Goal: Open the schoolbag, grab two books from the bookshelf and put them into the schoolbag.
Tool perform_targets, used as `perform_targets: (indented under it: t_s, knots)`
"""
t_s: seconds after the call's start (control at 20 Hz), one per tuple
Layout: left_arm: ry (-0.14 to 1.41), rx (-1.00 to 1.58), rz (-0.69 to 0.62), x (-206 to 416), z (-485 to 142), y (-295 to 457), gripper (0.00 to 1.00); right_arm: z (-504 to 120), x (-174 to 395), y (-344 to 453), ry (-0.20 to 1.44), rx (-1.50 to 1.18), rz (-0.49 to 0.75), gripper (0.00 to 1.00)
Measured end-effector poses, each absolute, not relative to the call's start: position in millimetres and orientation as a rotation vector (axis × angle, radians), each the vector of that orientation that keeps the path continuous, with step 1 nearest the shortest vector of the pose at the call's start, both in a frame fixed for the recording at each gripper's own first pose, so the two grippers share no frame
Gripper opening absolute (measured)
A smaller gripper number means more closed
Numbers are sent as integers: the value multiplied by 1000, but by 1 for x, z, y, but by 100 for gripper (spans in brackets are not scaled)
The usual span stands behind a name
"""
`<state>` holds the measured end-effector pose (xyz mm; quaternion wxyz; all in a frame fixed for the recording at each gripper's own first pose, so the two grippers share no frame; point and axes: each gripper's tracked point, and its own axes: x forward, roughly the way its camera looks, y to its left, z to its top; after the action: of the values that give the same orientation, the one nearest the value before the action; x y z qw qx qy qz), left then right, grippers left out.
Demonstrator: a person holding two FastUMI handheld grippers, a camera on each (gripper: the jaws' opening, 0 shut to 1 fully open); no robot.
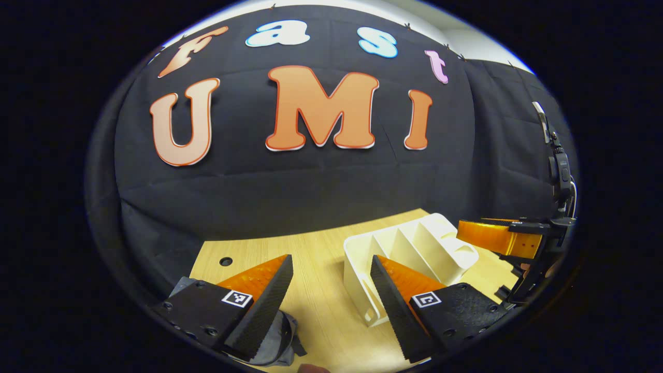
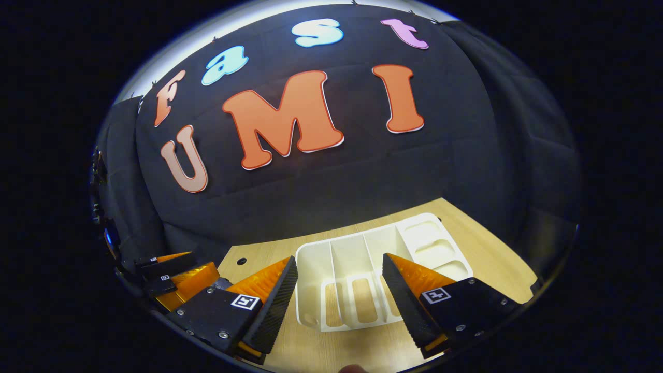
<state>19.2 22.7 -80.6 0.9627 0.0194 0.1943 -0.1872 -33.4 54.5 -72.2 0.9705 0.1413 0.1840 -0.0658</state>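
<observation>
The white bookshelf [image 1: 414, 254] stands on the wooden table, and the slots I can see hold no books. In the right gripper view the bookshelf [image 2: 362, 269] lies straight ahead, its dividers running away from me. My left gripper [image 1: 331, 264] is open above the table, just left of the shelf, with nothing between its fingers. My right gripper [image 2: 340, 261] is open too, hovering in front of the shelf's near end. Under my left finger shows a fold of grey fabric [image 1: 284, 339], which looks like the schoolbag. The right gripper [image 1: 481, 235] also shows beyond the shelf's right side.
The light wooden table [image 1: 316, 305] has a small round hole [image 1: 226, 261] near its back edge. The black cloth wall hangs close behind the table. In the right gripper view the left gripper [image 2: 178, 272] sits low at the left.
</observation>
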Motion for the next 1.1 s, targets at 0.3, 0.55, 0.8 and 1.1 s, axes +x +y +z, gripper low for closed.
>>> perform_targets:
  t_s: [0.3,0.55,0.8,1.1]
  knots:
    - [170,-19,-290,14,-20,4,95,-32,-32,37,248,163,-101,98]
    - [46,-55,-221,4,14,2,95,-8,-32,44,162,87,-56,98]
    - [2,-58,-214,1,15,5,95,-2,-28,53,145,106,-48,97]
    - [-26,-31,-200,10,14,22,95,1,-26,61,131,75,-71,97]
